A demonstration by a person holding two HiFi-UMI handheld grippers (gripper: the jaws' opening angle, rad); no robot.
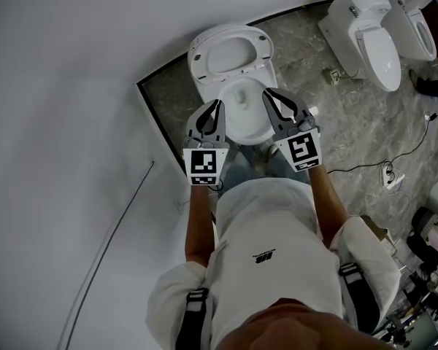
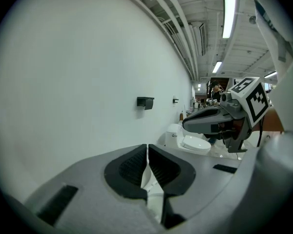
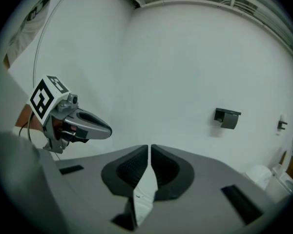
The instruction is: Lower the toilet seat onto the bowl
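Note:
In the head view the white toilet stands against the wall with its seat [image 1: 231, 53] raised upright over the open bowl [image 1: 246, 115]. Both grippers hover side by side above the bowl's front half, pointing toward the seat and touching nothing. My left gripper [image 1: 218, 103] is shut and empty, its pads meeting in the left gripper view [image 2: 147, 148]. My right gripper [image 1: 265, 92] is likewise shut with nothing held, as the right gripper view [image 3: 149, 148] shows. Each gripper view sees the other gripper beside it.
Two more white toilets [image 1: 366, 36] [image 1: 416, 22] stand at the upper right on the marbled floor. Cables and a power strip [image 1: 389, 175] lie on the floor at right. A black paper holder [image 3: 227, 118] hangs on the white wall. Clutter sits at the lower right.

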